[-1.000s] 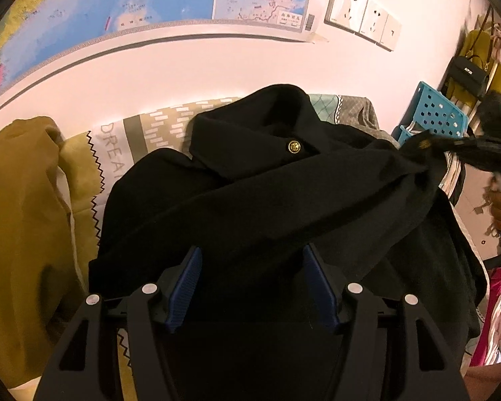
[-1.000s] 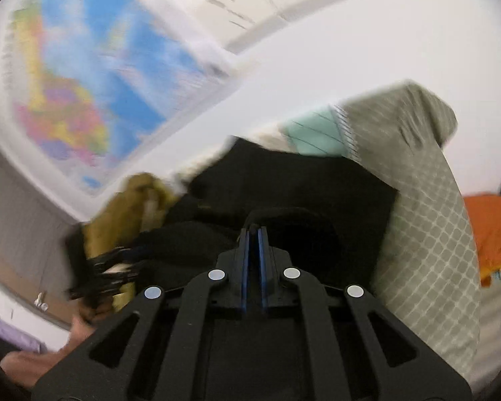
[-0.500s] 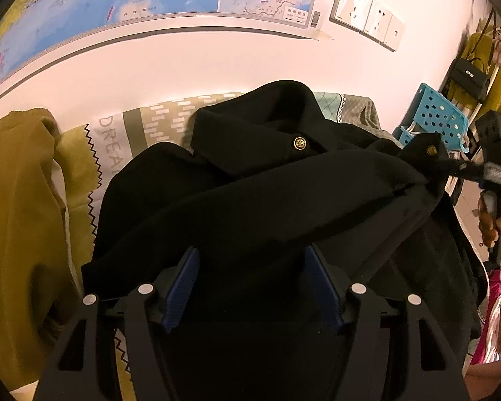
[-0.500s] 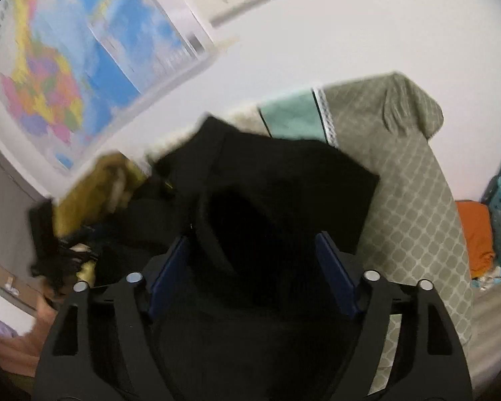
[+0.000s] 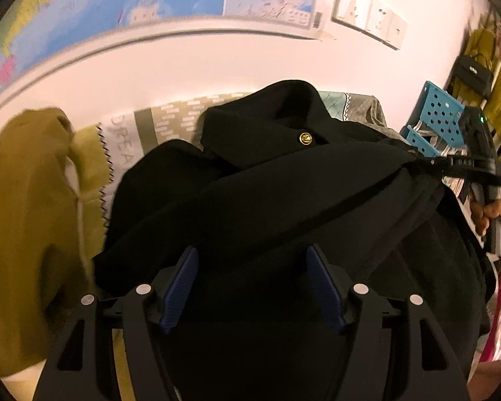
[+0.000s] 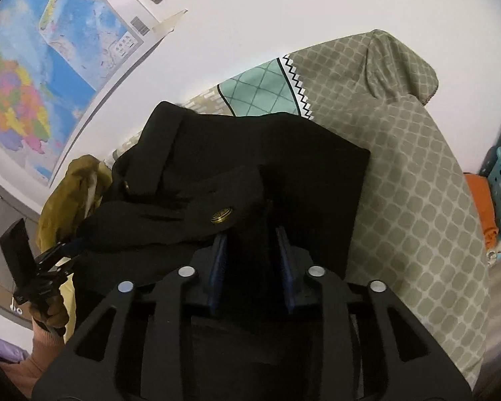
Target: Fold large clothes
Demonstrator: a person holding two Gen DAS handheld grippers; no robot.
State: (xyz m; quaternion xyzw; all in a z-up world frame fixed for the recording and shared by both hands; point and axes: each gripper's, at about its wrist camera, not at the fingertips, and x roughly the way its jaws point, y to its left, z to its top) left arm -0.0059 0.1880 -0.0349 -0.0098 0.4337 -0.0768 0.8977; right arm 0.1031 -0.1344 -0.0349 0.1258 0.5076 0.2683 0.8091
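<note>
A large black jacket with brass buttons lies bunched on a patterned bed sheet. My left gripper is open, its blue pads wide apart with black cloth lying between them. In the right wrist view my right gripper has its pads partly closed around a fold of the black jacket just below a brass button. In the left wrist view the right gripper pinches the jacket's edge and holds it up at the right. The left gripper shows at the left in the right wrist view.
A mustard garment lies left of the jacket. A blue perforated basket and hanging clothes stand at the right. A wall map and sockets are behind the bed. Grey-green sheet stretches to the right.
My right gripper opened wide half a second ago and has now closed on a fold of the jacket by a button. The left gripper stayed open and barely moved.
</note>
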